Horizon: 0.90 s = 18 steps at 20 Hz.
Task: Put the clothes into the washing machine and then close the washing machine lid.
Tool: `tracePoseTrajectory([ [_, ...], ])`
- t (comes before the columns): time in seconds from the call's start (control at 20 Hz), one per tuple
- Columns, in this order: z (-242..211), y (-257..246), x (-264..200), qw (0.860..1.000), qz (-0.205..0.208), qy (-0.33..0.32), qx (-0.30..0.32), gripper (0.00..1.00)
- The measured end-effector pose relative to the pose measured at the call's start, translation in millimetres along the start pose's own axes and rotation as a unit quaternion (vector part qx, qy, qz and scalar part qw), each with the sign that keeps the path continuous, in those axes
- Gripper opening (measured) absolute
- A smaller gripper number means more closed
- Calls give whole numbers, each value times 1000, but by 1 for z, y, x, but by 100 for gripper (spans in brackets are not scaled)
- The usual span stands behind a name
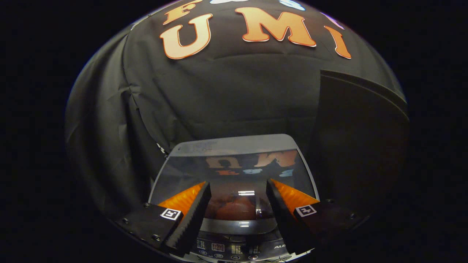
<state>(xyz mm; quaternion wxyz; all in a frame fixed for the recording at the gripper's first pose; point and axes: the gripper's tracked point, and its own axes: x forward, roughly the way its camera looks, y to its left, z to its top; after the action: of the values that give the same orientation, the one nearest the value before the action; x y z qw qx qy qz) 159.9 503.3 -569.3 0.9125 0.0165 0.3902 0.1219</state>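
The washing machine point(234, 144) stands just below and ahead of me, seen from above its front. Its glass lid point(234, 171) lies flat down over the tub and mirrors the booth wall. Through the glass, a reddish-orange bundle of clothes point(230, 209) shows inside the drum. The control panel point(234, 249) with buttons and small displays runs along the near edge, under my fingers. My gripper point(237, 183) hovers over the lid's front part, open, with nothing between the fingers point(193, 215).
Black cloth of the booth wall point(219, 95) hangs behind and to the left of the machine. A tall dark panel point(362, 146) stands close on the machine's right side.
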Motion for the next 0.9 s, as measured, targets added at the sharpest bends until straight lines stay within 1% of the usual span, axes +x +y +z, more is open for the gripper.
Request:
tracePoseTrajectory([
  [0.15,4,3,0,1000,6,-9,-8,98],
  [0.3,35,13,-20,999,15,-45,-22,98],
  [0.6,126,35,-82,986,40,-152,-53,98],
  [0.7,147,39,-102,981,50,-178,-52,98],
  [0.8,172,41,-131,976,69,-199,-45,98],
  [0.9,191,32,-157,973,78,-215,-37,98],
])
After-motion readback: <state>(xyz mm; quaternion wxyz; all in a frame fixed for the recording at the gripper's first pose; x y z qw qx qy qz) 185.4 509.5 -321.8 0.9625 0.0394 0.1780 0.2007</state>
